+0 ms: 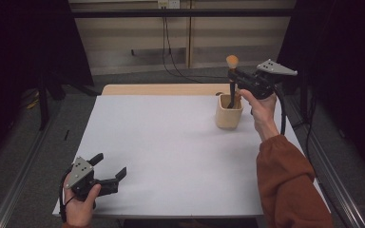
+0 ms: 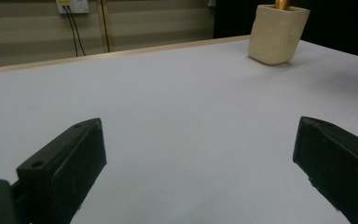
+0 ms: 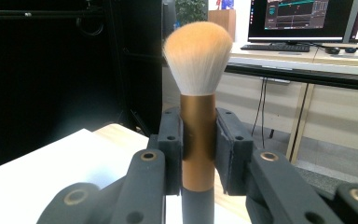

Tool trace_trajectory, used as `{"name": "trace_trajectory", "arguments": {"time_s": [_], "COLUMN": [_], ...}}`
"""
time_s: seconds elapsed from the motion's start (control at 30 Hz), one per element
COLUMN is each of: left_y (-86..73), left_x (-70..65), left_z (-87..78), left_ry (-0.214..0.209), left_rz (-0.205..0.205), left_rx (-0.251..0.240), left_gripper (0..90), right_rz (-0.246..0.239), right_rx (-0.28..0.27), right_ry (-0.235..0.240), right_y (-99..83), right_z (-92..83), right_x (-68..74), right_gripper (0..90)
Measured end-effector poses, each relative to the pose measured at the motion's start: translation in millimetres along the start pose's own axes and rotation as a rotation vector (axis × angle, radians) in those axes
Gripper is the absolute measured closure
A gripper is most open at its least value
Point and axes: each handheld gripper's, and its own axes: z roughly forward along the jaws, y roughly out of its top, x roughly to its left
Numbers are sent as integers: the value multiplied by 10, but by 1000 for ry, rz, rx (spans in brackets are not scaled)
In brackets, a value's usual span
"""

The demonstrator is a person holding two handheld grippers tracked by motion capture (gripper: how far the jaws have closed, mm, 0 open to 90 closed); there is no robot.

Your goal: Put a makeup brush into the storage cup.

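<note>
Item: makeup brush (image 3: 197,93), upright, clamped in our right claw (image 3: 198,149).

We hold the brush by its copper ferrule, the jaws pressing it from both sides, orange-tipped bristles up; its dark handle reaches down into the beige holder cup (image 1: 228,114) at the far right of the white worktop (image 1: 171,147). Our left claw (image 1: 110,171) rests well apart at the near left corner, jaws spread wide with nothing between them.

Soft-bristled brush (image 3: 198,56) with satin copper metal ferrule, matt rough beige cup (image 2: 277,33)
</note>
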Motion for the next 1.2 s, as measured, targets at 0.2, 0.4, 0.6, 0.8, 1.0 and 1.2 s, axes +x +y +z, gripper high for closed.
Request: {"name": "trace_trajectory", "arguments": {"time_s": [0.2, 0.4, 0.6, 0.8, 1.0, 1.2], "left_y": [-1, -2, -4, -5, -6, -8], "left_x": [-1, -1, 0, -3, -3, -5], "left_z": [1, 2, 0, 0, -4, 5], "left_ry": [1, 2, 2, 3, 4, 2], "left_rz": [-1, 0, 0, -1, -1, -2], "left_rx": [0, 1, 2, 3, 2, 6], "left_gripper": [25, 25, 25, 25, 25, 25], "right_rz": [-3, -16, -14, -10, -12, 1], "right_rx": [8, 21, 29, 45, 56, 70], "right_ry": [-7, -7, -7, -11, -12, -19], "right_y": [-65, -110, -181, -318, -408, -545], "right_z": [17, 51, 79, 96, 84, 63], "right_x": [-48, -75, -100, -119, -125, -165], "right_gripper": [737, 737, 737, 737, 737, 736]}}
